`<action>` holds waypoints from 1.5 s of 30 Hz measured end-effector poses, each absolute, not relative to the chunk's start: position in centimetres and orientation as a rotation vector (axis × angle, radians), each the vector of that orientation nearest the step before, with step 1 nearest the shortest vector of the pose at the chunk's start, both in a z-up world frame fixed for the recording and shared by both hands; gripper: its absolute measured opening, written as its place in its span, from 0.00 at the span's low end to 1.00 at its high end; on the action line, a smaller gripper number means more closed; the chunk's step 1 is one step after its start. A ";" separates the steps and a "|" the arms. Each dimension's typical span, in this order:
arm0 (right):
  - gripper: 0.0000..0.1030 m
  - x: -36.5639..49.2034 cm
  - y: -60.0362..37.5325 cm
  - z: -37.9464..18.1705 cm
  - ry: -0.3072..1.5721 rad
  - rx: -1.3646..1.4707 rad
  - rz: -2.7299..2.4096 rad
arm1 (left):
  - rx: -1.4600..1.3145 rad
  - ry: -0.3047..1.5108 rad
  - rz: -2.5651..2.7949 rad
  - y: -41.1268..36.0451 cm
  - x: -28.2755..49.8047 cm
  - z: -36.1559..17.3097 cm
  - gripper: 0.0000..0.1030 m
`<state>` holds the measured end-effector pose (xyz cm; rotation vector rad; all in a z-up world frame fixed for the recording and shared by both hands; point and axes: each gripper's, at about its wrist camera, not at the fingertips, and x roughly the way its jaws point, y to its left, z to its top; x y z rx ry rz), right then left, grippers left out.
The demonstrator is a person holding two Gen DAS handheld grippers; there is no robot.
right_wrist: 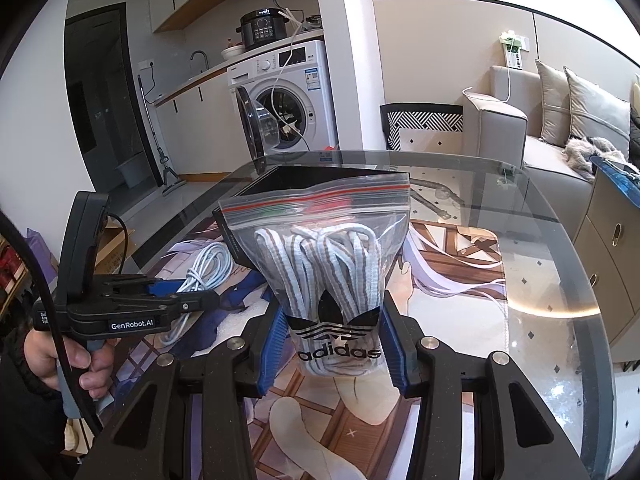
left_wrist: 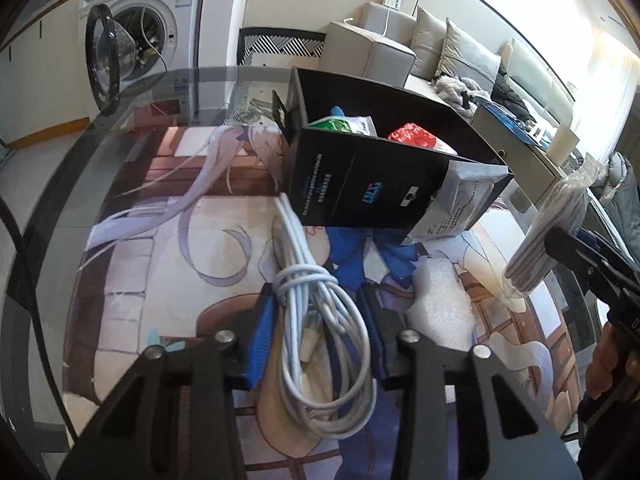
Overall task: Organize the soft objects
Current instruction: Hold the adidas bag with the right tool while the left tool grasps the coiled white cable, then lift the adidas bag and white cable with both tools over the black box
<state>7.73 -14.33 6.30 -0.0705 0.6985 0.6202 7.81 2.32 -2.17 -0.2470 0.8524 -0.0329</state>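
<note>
A coiled white cable (left_wrist: 320, 320) lies on the printed mat, and my left gripper (left_wrist: 316, 295) is shut on its tied middle, one blue pad on each side. Seen from the right wrist, the left gripper (right_wrist: 208, 296) reaches in low from the left with the cable (right_wrist: 204, 264) in its jaws. My right gripper (right_wrist: 332, 332) is shut on a clear zip bag of white shoelaces (right_wrist: 332, 248), holding it upright above the mat. An open black box (left_wrist: 360, 188) behind the cable holds a green packet (left_wrist: 340, 124) and a red packet (left_wrist: 412, 136); a white plastic bag (left_wrist: 456, 204) hangs over its front corner.
A round glass table (right_wrist: 560, 280) carries the printed mat (left_wrist: 160, 248). A white foam piece (left_wrist: 440, 296) lies right of the cable. Beyond the table stand a washing machine (right_wrist: 288, 92) with its door open, a grey sofa (right_wrist: 540, 132) and a beige cabinet (right_wrist: 612, 248).
</note>
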 end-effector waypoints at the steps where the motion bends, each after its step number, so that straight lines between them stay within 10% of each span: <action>1: 0.43 7.7 -14.3 6.3 0.698 -0.073 0.621 | -0.250 0.847 -0.027 2.6 7.8 -2.2 0.33; 45: 0.43 8.5 -14.3 13.9 0.457 0.009 0.609 | -0.159 0.541 -0.082 1.9 6.9 8.1 0.27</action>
